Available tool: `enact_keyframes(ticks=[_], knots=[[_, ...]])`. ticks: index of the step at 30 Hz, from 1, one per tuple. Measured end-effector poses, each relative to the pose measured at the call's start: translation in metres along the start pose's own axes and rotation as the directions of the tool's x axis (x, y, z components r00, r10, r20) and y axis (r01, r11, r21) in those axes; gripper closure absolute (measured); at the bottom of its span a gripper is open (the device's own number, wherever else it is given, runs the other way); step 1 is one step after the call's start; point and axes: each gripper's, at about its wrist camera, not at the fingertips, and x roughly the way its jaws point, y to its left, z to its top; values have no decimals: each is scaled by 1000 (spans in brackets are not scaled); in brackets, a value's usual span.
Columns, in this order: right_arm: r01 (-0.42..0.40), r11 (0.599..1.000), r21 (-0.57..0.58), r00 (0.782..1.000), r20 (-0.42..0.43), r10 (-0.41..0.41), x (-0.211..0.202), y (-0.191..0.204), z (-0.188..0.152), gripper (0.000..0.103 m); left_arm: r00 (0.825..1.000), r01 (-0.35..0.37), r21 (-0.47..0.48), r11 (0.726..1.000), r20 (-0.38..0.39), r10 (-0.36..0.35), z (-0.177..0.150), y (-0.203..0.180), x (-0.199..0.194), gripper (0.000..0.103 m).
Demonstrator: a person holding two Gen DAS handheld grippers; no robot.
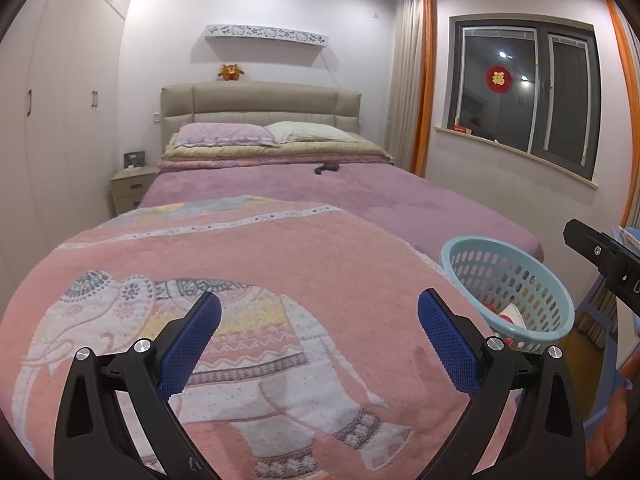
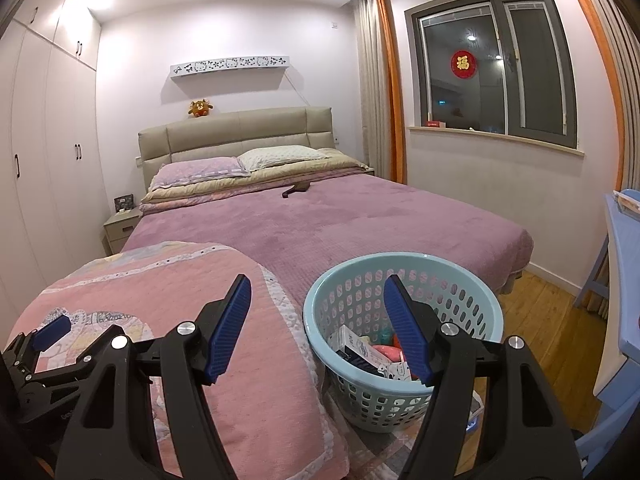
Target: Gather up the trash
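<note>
Left wrist view. Left gripper [image 1: 319,312]: fingers [image 1: 192,344] spread wide, nothing between them, poised over pink elephant blanket [image 1: 248,280] at foot of bed [image 1: 360,196]. Light blue perforated basket [image 1: 508,288] at right, at the blanket's right edge by the foot of the bed; white and red trash [image 1: 508,316] partly visible inside. Part of right gripper [image 1: 600,256] at far right edge, above and beyond basket. Small dark object [image 1: 326,168] on purple bedspread near pillows [image 1: 256,134]; kind not discernible. Plush toy [image 1: 230,72] on headboard, window [image 1: 524,92] at right, wardrobe [image 1: 60,92] at left.

Right wrist view. Right gripper [image 2: 318,294]: fingers [image 2: 228,328] spread, nothing pinched, held above near rim of basket [image 2: 340,284]. Basket upright just beside blanket [image 2: 160,292], holding assorted trash [image 2: 372,354]: boxes, wrappers, a pink item. Left gripper [image 2: 52,330] at lower left over blanket. Wooden floor [image 2: 540,312] at right; blue furniture [image 2: 620,288] at far right.
</note>
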Motion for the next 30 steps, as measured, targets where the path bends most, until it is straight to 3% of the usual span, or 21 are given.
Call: enact_keyframes(ticks=[23,30], knots=[[-13,1000,22,1000,-12,13,1,-3,-2,37,1000,12,-7,1000,-16,-12,-2,0,1,7],[-23,1000,21,1000,-16,24,-1,0,-1,37,1000,-15,-19,1000,-11,15,-2,0,1,7]])
